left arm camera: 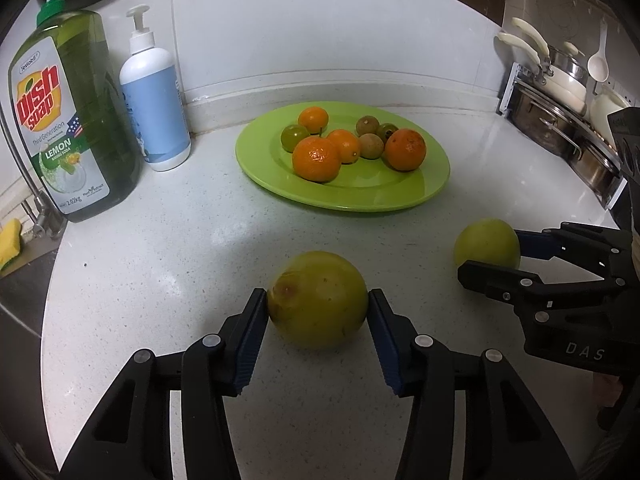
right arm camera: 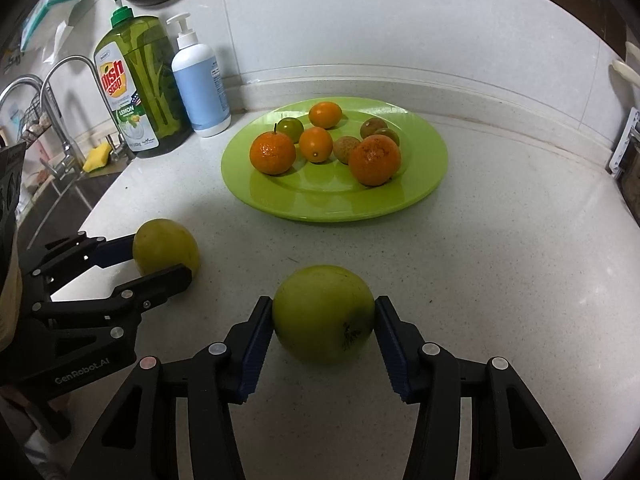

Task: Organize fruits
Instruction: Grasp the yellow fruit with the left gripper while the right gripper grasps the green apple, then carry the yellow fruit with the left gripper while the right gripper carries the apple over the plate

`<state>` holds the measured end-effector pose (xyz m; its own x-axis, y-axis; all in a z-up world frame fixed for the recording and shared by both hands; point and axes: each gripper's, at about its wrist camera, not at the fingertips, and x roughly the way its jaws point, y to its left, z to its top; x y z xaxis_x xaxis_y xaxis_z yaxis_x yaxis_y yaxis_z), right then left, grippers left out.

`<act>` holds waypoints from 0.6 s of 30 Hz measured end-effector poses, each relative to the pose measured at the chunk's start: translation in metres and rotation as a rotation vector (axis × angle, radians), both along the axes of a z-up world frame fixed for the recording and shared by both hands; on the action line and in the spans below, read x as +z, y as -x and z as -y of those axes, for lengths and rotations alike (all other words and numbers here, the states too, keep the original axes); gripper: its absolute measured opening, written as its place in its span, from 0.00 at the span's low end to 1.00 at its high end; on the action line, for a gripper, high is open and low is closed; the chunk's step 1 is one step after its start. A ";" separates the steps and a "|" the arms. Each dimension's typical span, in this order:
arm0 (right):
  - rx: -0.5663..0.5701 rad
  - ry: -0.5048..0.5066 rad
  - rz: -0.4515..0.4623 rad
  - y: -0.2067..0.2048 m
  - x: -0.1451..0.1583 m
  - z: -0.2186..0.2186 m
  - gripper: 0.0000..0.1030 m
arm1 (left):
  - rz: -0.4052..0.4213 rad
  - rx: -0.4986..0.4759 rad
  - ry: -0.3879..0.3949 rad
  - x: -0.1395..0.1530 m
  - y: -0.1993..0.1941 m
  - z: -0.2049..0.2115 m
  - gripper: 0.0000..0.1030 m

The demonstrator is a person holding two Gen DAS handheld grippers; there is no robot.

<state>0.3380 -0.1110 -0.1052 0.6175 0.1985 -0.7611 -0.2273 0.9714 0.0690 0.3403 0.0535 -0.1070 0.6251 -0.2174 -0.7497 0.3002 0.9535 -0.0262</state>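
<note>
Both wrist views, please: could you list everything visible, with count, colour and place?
Large fruits: 2, yellow-green, on the counter in front of the plate; one between the left tool's pads, the other between the right tool's pads.
Plate: 1, lime green, mid-counter.
Orange fruits: 4, on the plate, two larger in front, two smaller behind.
Small green fruits: 2, on the plate, toward the back.
Small brownish fruits: 2, on the plate, right of centre.
Dish soap bottle: 1, green, back left.
Pump bottle: 1, white and blue, beside the soap.
Sponge: 1, yellow, by the faucets.
Faucets: 2, metal, far left in the right view.
Pots: several, metal and white, far right.
Counter: 1, white speckled.
Left tool: black, blue pads.
Right tool: same.
</note>
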 end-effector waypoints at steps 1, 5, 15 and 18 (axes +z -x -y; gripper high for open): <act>0.000 0.000 0.000 0.000 0.000 0.000 0.50 | -0.001 0.001 0.001 0.000 0.000 0.000 0.48; 0.000 0.000 0.001 0.000 0.000 0.000 0.50 | -0.002 0.004 0.001 0.000 0.000 0.000 0.48; -0.003 -0.005 0.018 0.002 0.007 0.001 0.50 | 0.016 0.009 0.004 0.011 0.006 -0.001 0.48; -0.004 -0.017 0.026 0.003 0.012 0.003 0.50 | 0.030 0.013 0.011 0.021 0.008 0.001 0.48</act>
